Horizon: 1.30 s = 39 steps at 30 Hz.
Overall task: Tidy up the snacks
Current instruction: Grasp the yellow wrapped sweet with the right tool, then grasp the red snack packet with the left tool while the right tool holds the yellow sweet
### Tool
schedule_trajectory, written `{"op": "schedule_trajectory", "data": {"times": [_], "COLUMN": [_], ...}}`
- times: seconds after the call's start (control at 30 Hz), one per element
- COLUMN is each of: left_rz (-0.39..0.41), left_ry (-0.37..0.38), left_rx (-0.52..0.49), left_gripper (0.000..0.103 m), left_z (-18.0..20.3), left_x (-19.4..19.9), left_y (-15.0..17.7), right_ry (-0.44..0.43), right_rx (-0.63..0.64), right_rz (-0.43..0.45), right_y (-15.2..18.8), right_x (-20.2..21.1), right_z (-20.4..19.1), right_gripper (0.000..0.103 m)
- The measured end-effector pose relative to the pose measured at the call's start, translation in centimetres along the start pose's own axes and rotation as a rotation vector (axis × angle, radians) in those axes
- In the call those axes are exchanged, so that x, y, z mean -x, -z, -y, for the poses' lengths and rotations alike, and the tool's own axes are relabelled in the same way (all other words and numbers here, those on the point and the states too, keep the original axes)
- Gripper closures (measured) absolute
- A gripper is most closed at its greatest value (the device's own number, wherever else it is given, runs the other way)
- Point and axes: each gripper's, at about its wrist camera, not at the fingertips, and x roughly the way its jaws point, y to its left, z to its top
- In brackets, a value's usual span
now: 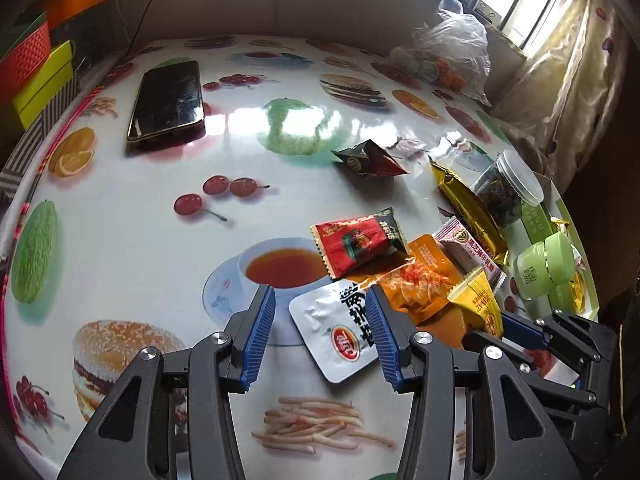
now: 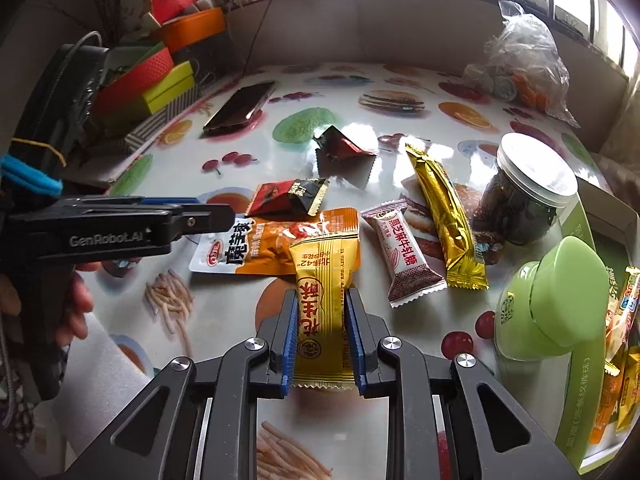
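My right gripper [image 2: 322, 294] is shut on a yellow snack packet [image 2: 324, 280], its blue pads pressing both long sides. The packet's far end lies over a white and orange packet [image 2: 256, 248]. My left gripper [image 1: 318, 292] is open and straddles the white end of that white and orange packet [image 1: 340, 328], the left pad clear of it. Around them lie a red and black packet [image 1: 356, 240], a dark red triangular packet [image 1: 368, 160], a gold bar [image 2: 444, 216] and a pink and white candy [image 2: 400, 256].
A lidded jar [image 2: 524, 196] and a green pot [image 2: 552, 304] stand at the right by a green box [image 2: 580, 420] holding snacks. A phone [image 1: 168, 100] lies far left on the printed table [image 1: 120, 240]. A plastic bag [image 1: 452, 52] sits at the back; coloured boxes [image 1: 36, 64] line the left edge.
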Motion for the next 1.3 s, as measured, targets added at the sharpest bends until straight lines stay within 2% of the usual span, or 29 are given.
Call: {"op": "schedule_trajectory", "data": {"times": [0.13, 0.27, 0.37, 0.5, 0.6, 1.13, 1.23, 1.3], "left_rz": [0.005, -0.008, -0.017, -0.018, -0.043, -0.049, -0.047, -0.049], "left_ry": [-0.005, 0.021, 0.020, -0.009, -0.008, -0.001, 0.008, 0.019], "left_rx": [-0.080, -0.182, -0.221, -0.277, -0.291, -0.342, -0.348, -0.349], "left_gripper": [0.055, 0.055, 0.055, 0.055, 0.055, 0.055, 0.062, 0.072], "left_z": [1.0, 2.3, 2.7, 3.0, 3.0, 3.9, 4.1, 4.2], "left_x": [-0.8, -1.7, -2.3, -3.1, -3.9, -4.8, -4.7, -4.5], "left_y": [-1.4, -2.3, -2.8, -3.1, -3.2, -4.0, -4.0, -3.9], "right_ry": [-0.004, -0.003, -0.006, -0.003, -0.003, -0.018, -0.022, -0.024], "right_rx": [-0.007, -0.019, -0.037, -0.046, -0.051, -0.069, -0.071, -0.074], "right_rz": [-0.002, 0.004, 0.003, 0.003, 0.003, -0.004, -0.005, -0.007], "right_y": [0.6, 1.0, 1.2, 1.2, 1.2, 1.2, 1.2, 1.3], "right_x": [0.9, 1.5, 1.6, 1.7, 1.6, 1.3, 1.3, 1.2], "right_z": [0.1, 0.2, 0.5, 0.7, 0.7, 0.9, 1.0, 1.1], "right_gripper": [0.082, 0.082, 0.082, 0.082, 0.082, 0.082, 0.082, 0.082]}}
